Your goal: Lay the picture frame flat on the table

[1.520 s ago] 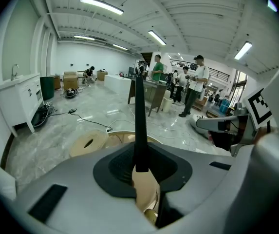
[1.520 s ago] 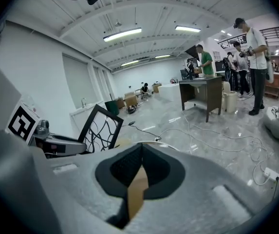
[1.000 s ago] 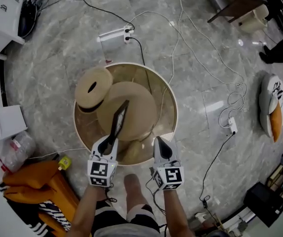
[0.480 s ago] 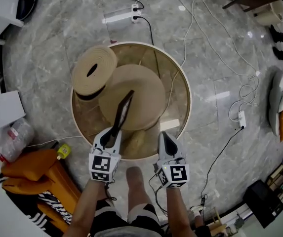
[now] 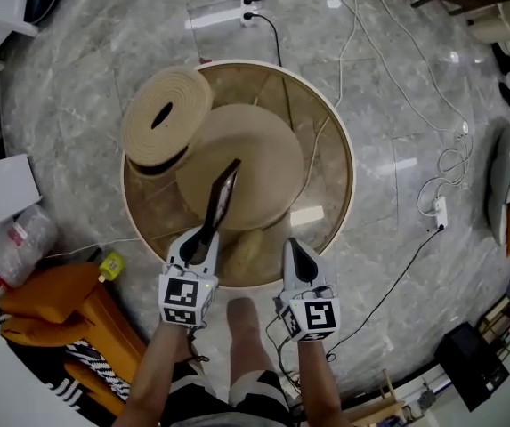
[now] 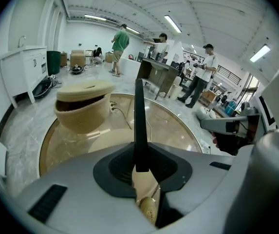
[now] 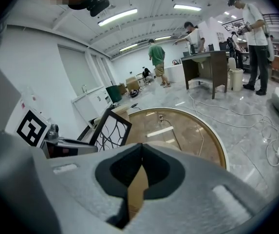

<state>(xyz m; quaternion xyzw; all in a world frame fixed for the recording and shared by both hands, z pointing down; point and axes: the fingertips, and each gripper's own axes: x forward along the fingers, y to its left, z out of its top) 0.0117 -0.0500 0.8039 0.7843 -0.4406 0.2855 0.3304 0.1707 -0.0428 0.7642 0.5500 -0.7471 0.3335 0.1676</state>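
Note:
The picture frame (image 5: 220,199), black-edged, stands upright and edge-on over the round glass table (image 5: 347,174). My left gripper (image 5: 203,240) is shut on its lower edge. In the left gripper view the frame (image 6: 139,121) rises as a thin dark bar straight out of the left gripper (image 6: 140,168). The right gripper view shows the frame's face (image 7: 111,128), white with a dark branch pattern. My right gripper (image 5: 296,254) hovers at the table's near rim, to the right of the frame, shut with nothing in it (image 7: 140,172).
Two straw hats lie on the table: a flat-topped one (image 5: 166,116) at the far left and a wide tan one (image 5: 244,163) under the frame. Cables and a power strip (image 5: 223,13) cross the marble floor. An orange bag (image 5: 57,306) lies near left. People stand in the background (image 6: 120,43).
The head view has shifted, so the table sits higher and larger in the picture. The left gripper still holds the frame upright; both grippers stay near the table's front rim.

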